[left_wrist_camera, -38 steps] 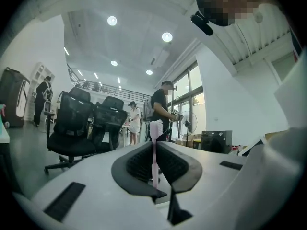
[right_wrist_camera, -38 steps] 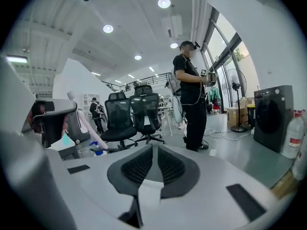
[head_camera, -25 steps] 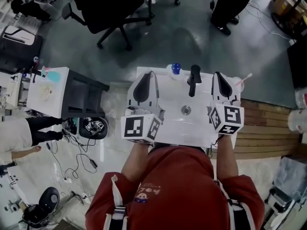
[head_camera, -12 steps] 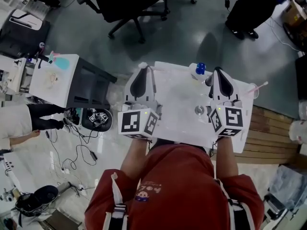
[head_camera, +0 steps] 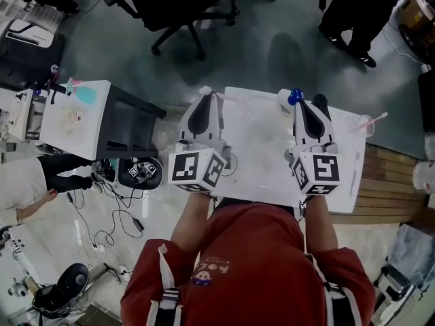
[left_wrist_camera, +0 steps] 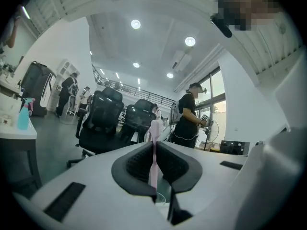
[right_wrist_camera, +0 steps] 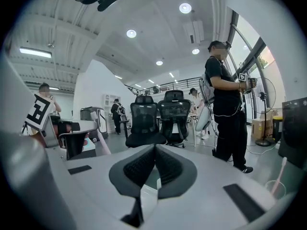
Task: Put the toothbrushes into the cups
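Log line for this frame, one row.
left tongs: shut on pink toothbrush | right tongs: shut, empty | cup: table's right edge, second toothbrush inside | pink toothbrush: not yet in cup

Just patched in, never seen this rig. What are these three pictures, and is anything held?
No robot here: a person holds a two-jaw gripper in each hand. The head view looks down from their head; the two gripper views look along each gripper's jaws. The left gripper is shut on a pink toothbrush; the right gripper is shut, with nothing between its jaws. Below is a white countertop with a blue-capped bottle and a cup holding a second toothbrush.
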Available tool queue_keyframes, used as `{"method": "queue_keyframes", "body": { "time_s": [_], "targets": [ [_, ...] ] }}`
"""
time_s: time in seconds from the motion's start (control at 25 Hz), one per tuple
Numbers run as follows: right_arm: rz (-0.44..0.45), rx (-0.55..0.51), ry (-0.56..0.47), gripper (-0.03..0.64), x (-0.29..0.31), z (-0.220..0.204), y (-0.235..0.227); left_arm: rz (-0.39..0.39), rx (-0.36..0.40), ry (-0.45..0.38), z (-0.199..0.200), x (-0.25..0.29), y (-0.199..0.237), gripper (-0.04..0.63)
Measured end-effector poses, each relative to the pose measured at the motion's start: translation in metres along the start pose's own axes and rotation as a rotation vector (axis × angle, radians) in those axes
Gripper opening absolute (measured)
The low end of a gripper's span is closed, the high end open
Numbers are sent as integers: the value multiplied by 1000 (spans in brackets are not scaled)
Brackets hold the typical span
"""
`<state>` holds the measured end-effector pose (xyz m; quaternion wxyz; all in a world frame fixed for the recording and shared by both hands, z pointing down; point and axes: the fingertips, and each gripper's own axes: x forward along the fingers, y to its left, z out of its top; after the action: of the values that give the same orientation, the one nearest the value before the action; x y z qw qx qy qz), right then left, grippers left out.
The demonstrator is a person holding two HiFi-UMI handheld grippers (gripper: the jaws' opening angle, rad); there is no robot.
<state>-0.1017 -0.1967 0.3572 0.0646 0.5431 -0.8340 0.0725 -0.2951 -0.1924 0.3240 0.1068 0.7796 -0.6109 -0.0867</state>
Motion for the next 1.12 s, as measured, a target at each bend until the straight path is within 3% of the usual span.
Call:
{"method": "queue_keyframes", "body": {
  "time_s": [0.36,0.76,1.12],
  "targets": [
    [-36,8,61,11,21,-25,2,-52,-45,89,-42,32,17,35],
    [-1,7,118,11,43,-54,23,-74,-116,199,-101,46,34,35],
    [3,21,136,12,47,-65,22,-91,-80,284,-137,56,27,37]
  ]
}}
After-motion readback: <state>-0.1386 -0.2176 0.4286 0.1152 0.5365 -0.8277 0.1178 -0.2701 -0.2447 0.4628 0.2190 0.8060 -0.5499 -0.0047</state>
